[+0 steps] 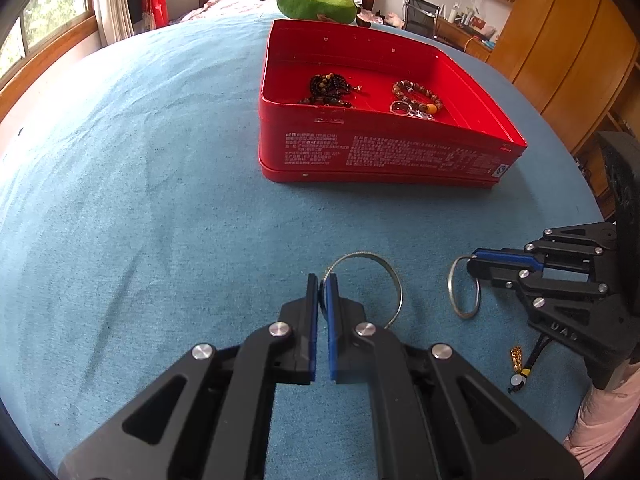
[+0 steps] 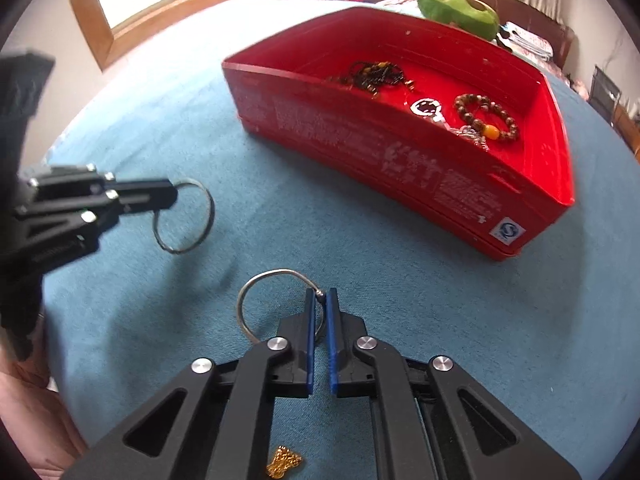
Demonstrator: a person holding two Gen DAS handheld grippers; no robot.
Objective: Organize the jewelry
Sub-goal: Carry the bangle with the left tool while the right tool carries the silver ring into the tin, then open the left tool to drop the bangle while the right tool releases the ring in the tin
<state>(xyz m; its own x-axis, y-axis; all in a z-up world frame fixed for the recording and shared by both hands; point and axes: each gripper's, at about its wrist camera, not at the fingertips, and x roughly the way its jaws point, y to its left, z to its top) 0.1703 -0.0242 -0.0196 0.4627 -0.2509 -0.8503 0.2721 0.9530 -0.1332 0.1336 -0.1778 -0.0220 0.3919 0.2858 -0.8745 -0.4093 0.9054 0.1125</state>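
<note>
Beneath right tongs [image 2: 321, 295]: gold trinket [image 2: 285, 460].

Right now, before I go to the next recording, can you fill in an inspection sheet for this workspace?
Surface: blue cloth-covered bed, bare in front.
Job's things: open red metal tin holding dark bead strand, brown bead bracelet; two silver metal rings; gold chain charm on cloth.
Clutter: green plush toy.
Grippers: left gripper shut on one ring; right gripper shut on the other.
Cables: nothing seen.
Surroundings: window, wooden wardrobe, desk.
</note>
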